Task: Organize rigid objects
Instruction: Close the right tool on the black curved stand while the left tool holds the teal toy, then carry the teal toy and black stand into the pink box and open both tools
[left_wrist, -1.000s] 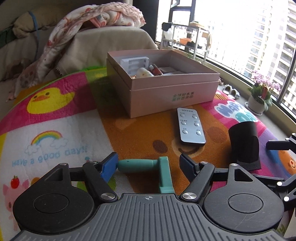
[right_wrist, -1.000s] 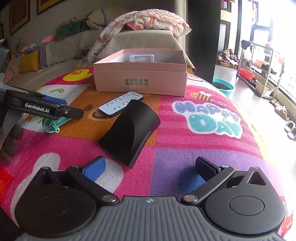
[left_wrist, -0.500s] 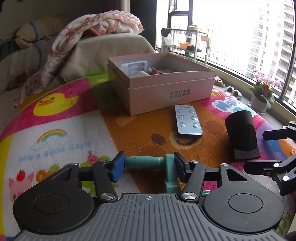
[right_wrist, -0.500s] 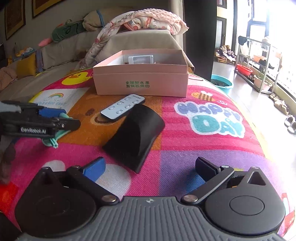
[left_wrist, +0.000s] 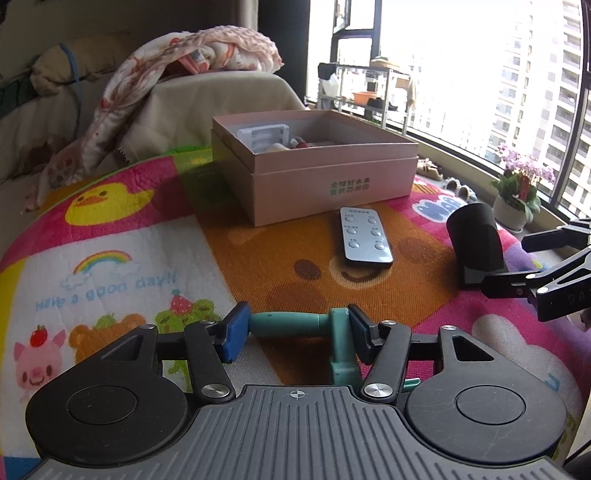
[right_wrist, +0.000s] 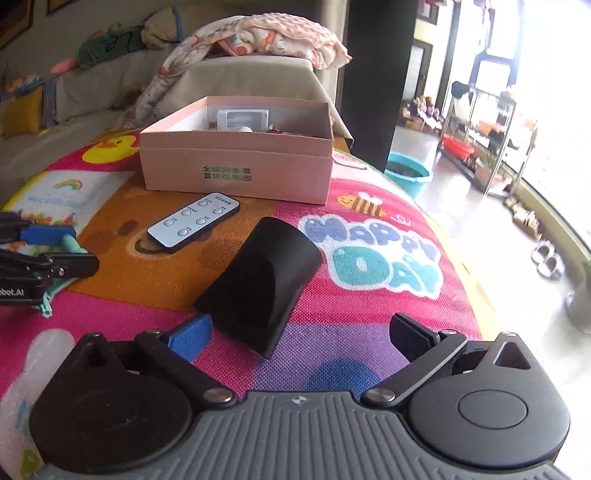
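**Teal part pinched end to end, box waits beyond**

Left wrist view: the left gripper (left_wrist: 293, 334) clamps the teal T-shaped plastic part (left_wrist: 295, 324) lengthwise, near the open pink cardboard box (left_wrist: 332, 173). Gripped by its ends, it may pivot or slip when lifted. The mat reads "Have a good day!!".

Right wrist view: the right gripper (right_wrist: 301, 336) gapes wide, holding nothing, the black curved plastic nozzle (right_wrist: 264, 280) between it and the box. The left gripper is marked "...bot.AI".

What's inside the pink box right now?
The pink box holds a white packet and a few small items with red and white parts. Its walls hide the rest.
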